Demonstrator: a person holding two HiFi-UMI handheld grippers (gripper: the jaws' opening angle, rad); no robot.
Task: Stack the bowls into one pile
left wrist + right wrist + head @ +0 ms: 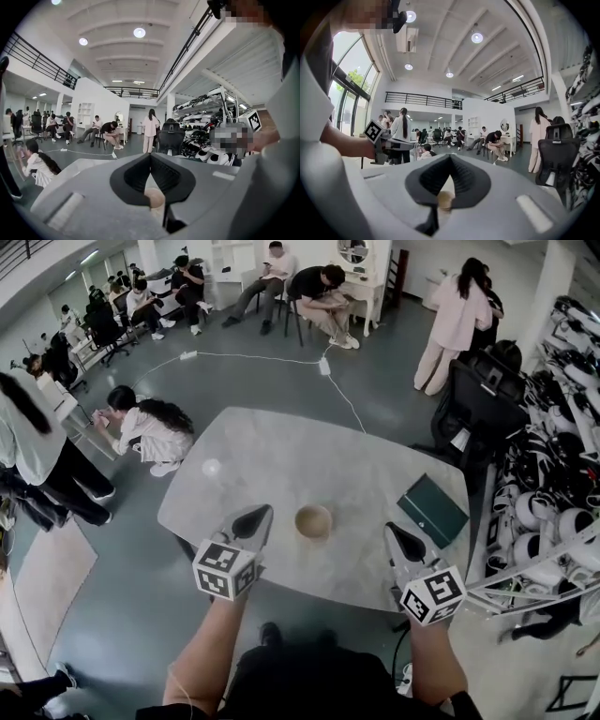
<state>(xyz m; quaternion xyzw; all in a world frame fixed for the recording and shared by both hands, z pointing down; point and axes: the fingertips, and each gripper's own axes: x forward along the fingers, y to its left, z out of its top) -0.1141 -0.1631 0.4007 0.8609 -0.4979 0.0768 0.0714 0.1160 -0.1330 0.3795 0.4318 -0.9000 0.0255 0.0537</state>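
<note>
- Head view: a tan bowl [313, 521] stands on the grey table [281, 451], between the left gripper [253, 518] and the right gripper [402, 540]. It is nearer the left one and touches neither. Each gripper carries a cube of black-and-white square markers. The pale mark on the dark green case [432, 510] is too small to read.
- Left gripper view: the jaws meet tip to tip and grip nothing. The bowl [153, 198] shows low behind them, out on the table.
- Right gripper view: the jaws are likewise pressed together and empty. The bowl [444, 200] shows low beyond them.
</note>
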